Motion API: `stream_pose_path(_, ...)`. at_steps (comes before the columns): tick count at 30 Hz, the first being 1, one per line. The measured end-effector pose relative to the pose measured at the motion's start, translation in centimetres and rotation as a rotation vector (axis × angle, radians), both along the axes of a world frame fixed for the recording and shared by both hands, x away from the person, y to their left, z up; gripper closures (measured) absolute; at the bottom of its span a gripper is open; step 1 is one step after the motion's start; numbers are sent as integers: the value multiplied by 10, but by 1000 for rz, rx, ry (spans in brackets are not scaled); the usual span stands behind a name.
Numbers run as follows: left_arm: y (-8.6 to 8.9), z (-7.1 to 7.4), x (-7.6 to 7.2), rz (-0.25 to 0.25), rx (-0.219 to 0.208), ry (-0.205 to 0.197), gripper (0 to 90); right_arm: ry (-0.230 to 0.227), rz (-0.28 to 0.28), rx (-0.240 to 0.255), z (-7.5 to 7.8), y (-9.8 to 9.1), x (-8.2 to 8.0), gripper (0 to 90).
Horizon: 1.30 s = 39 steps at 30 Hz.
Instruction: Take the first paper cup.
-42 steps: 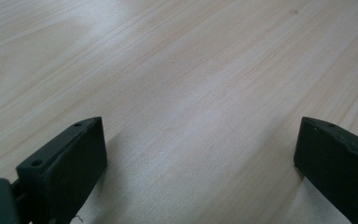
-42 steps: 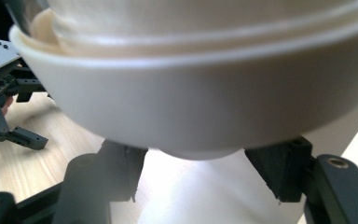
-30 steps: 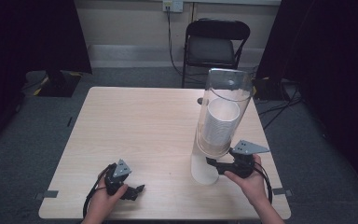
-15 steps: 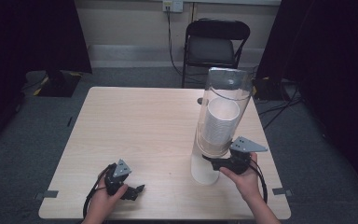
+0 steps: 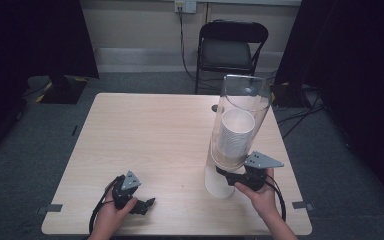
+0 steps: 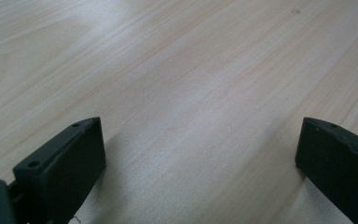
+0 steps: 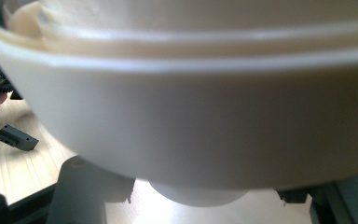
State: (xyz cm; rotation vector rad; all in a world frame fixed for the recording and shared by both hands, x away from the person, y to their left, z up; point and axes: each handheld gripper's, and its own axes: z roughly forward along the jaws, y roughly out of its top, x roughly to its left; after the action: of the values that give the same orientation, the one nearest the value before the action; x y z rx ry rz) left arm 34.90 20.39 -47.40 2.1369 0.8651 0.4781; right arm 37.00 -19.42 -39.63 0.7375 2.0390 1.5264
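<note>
Near the front edge of the surface (image 5: pixel 155 130), the left gripper (image 5: pixel 147 204) rests with jaws spread wide and empty. Toward the front right corner, the right gripper (image 5: pixel 223 173) reaches under the cup dispenser (image 5: pixel 242 100). Its jaws have just been closing, and they flank the base of the bottom cup (image 7: pixel 205 140), though I cannot tell whether the pads press it. A squeeze too hard could crush the cup. A sideways tug could drag extra cups out or tip the tall dispenser toward the right edge.
</note>
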Motion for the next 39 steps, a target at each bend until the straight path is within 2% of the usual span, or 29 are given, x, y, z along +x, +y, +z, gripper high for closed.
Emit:
stream_pose_path(3,0,0,0,2,-4,1,10,4,4,-8,1,-1,1,360)
stream_pose_path(4,0,0,0,1,-1,0,10,13,14,8,1,-2,1,354)
stream_pose_path(7,0,0,0,1,-1,0,10,10,10,13,1,-2,1,344)
stream_pose_path(8,0,0,0,2,-4,0,10,10,6,27,1,0,0,268)
stream_pose_path(9,0,0,0,2,-3,0,10,2,-8,28,2,1,-1,243)
stream_pose_path(13,0,0,0,2,-4,0,10,-8,-8,57,8,1,4,234)
stream_pose_path(14,0,0,0,1,-2,0,10,-8,-18,41,10,1,4,269)
stream_pose_path(15,0,0,0,0,0,0,10,-18,4,33,11,2,4,307)
stream_pose_path(16,0,0,0,1,-2,0,10,-21,4,19,12,2,3,315)
stream_pose_path(20,0,0,0,1,-2,0,9,-21,6,33,9,2,3,333)
stream_pose_path(25,0,0,0,2,-2,0,8,-44,11,46,4,2,1,338)
stream_pose_path(28,0,0,0,2,-1,0,8,-44,10,36,3,3,0,341)
stream_pose_path(29,0,0,0,1,1,0,8,-20,10,13,0,4,1,355)
stream_pose_path(30,0,0,0,0,1,1,8,15,5,-38,-8,4,2,372)
stream_pose_path(31,0,0,0,1,2,1,8,79,3,-73,-23,2,3,372)
stream_pose_path(32,0,0,0,1,0,1,8,123,0,-142,-39,0,3,370)
stream_pose_path(33,0,0,0,1,0,1,8,123,0,-142,-39,0,3,370)
stream_pose_path(34,0,0,0,1,-2,2,7,154,20,-159,-43,-4,0,365)
stream_pose_path(35,0,0,0,-2,-1,1,6,151,21,-128,-34,-6,0,363)
stream_pose_path(36,0,0,0,-3,-2,1,5,138,21,-132,-29,-7,0,360)
stream_pose_path(39,0,0,1,-3,3,-2,1,152,33,-157,-30,-7,0,354)
